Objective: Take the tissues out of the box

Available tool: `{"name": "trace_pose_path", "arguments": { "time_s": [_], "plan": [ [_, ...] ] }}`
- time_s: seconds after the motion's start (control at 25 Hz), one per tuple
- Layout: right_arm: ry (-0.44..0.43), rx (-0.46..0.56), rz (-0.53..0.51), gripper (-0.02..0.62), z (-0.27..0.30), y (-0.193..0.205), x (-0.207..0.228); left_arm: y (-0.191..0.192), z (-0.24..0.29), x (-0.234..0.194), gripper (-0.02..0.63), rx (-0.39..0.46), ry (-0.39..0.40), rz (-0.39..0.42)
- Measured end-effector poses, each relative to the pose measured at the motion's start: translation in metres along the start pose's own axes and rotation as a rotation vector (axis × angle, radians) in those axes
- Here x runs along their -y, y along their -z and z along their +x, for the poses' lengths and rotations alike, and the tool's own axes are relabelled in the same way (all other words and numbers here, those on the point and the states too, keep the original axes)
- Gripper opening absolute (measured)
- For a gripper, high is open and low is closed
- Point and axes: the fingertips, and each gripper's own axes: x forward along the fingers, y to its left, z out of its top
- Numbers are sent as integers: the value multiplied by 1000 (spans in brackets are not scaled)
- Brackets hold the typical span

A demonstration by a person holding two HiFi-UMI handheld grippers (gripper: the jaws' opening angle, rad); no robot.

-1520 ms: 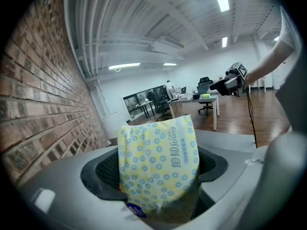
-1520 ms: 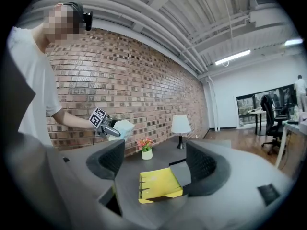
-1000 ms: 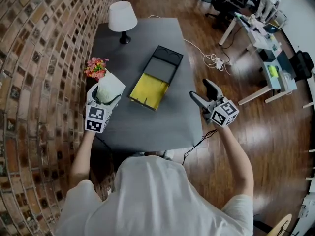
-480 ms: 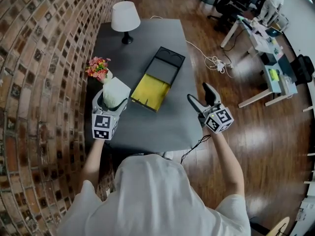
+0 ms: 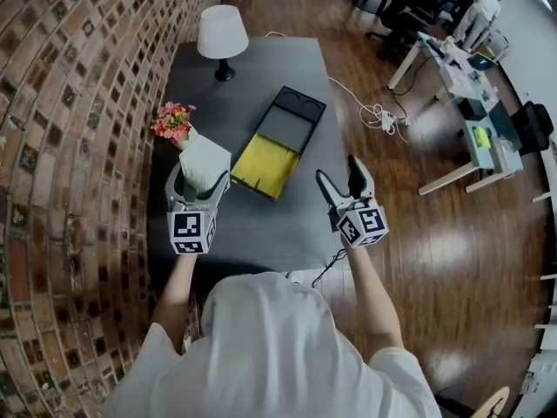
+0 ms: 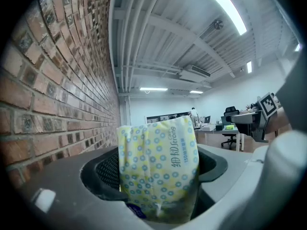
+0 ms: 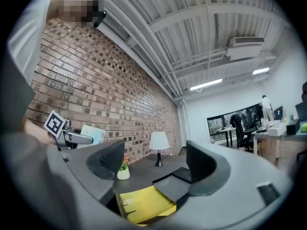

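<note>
– Jaws on my left gripper (image 5: 198,181) are clamped tight on the tissue pack (image 6: 158,166). It is a soft white pack with yellow and blue dots, pinched near its lower end, and most of it stands up above the jaws.

– And where is that pack in relation to the box?

– Out of it. From the head view I hold it up over the left side of the counter (image 5: 252,220), just left of the box (image 5: 278,142) and close to the brick wall (image 5: 70,103). The small pot of flowers (image 5: 171,120) sits a little beyond it.

– What about your right side?

– My right gripper (image 5: 339,177) has its jaws standing wide apart with nothing in them. Looking along them I see only the counter and the box past the tips. That gripper hangs over the counter's right edge, apart from the box.

– How does the box lie?

– Open, set at a slant in the middle of the counter, with the yellow half nearer me and the black half farther off. I cannot tell whether anything is inside. A white lamp (image 5: 219,31) stands at the far end.
</note>
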Motion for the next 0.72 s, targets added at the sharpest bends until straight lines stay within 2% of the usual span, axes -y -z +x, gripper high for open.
{"name": "trace_pose_path", "arguments": {
  "time_s": [0.2,0.32,0.56,0.72],
  "plan": [
    [121,-8,-44,410,-4,7,3,7,-1,10,428,5,2,-7],
    [196,-7,-26,410,-7,11,2,12,-2,16,428,14,-6,-18],
    [217,13,19,410,-7,20,-18,16,-3,27,428,29,-1,-59],
    [248,23,28,410,-13,25,-20,19,-7,34,428,36,-13,-57]
  ]
}}
